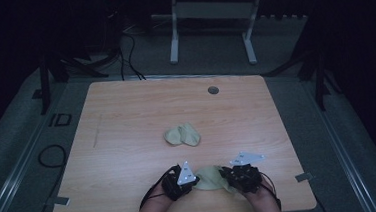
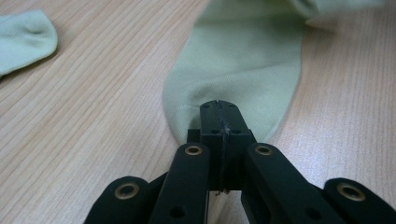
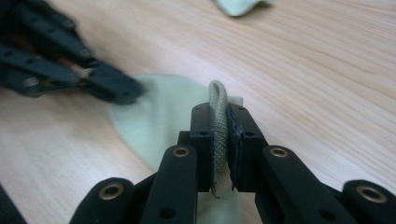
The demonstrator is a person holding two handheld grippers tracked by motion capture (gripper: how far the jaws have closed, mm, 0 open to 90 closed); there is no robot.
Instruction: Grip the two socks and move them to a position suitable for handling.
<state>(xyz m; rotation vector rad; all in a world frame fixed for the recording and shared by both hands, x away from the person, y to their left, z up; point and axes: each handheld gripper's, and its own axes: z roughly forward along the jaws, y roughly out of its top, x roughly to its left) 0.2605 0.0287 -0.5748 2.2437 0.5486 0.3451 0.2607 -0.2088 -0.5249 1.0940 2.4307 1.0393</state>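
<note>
A pale green sock lies flat near the wooden table's front edge, between my two grippers. My left gripper is shut on one end of it; in the left gripper view the sock stretches away from the closed jaws. My right gripper holds the other end, and in the right gripper view a fold of ribbed cuff stands pinched between the jaws. The left gripper shows at upper left there. A second, crumpled green sock rests mid-table.
The table has a round hole near its far edge. A white metal stand is on the floor behind it, and cables lie on the floor at left. The second sock lies apart from the held one.
</note>
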